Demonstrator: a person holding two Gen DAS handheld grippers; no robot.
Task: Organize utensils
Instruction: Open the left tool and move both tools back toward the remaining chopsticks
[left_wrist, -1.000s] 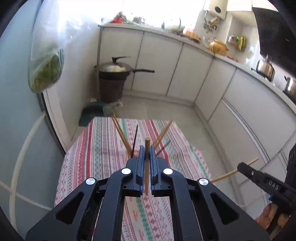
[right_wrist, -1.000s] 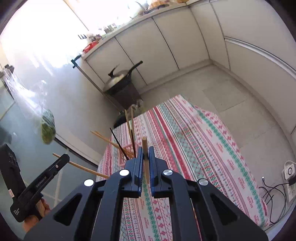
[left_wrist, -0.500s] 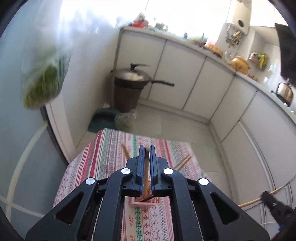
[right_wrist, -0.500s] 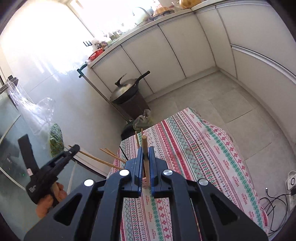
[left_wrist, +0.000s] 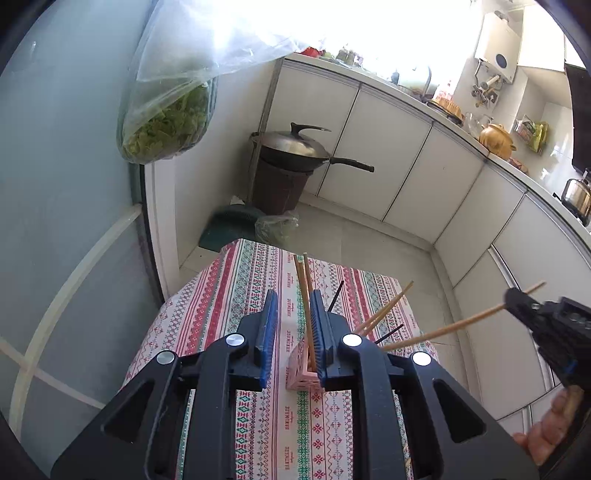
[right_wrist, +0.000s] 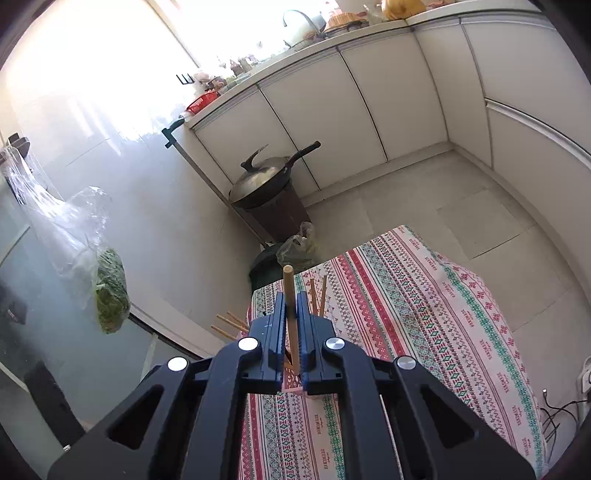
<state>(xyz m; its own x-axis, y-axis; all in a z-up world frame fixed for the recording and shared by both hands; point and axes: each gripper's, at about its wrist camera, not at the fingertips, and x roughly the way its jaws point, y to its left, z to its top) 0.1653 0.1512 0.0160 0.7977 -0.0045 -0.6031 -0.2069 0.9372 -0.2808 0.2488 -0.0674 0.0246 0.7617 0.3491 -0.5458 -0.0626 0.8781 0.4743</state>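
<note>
A pink utensil holder (left_wrist: 301, 373) stands on the striped tablecloth (left_wrist: 236, 295), with several wooden and black chopsticks (left_wrist: 306, 295) sticking out. My left gripper (left_wrist: 293, 332) is open just above the holder; one upright wooden chopstick stands between its jaws, leaning near the right one. My right gripper (right_wrist: 291, 325) is shut on a wooden chopstick (right_wrist: 290, 295), held upright above the holder (right_wrist: 291, 386). In the left wrist view my right gripper (left_wrist: 517, 302) shows at the right, its chopstick (left_wrist: 454, 326) slanting down toward the holder.
A lidded wok (left_wrist: 291, 147) sits on a dark bin beside white cabinets (left_wrist: 388, 147). A bag of greens (left_wrist: 166, 122) hangs at the left by a glass door. Bags (left_wrist: 277, 229) lie on the floor past the table's far edge.
My left gripper has opened and let go of its chopstick, which now stands in the holder. My right gripper has brought its chopstick closer over the holder.
</note>
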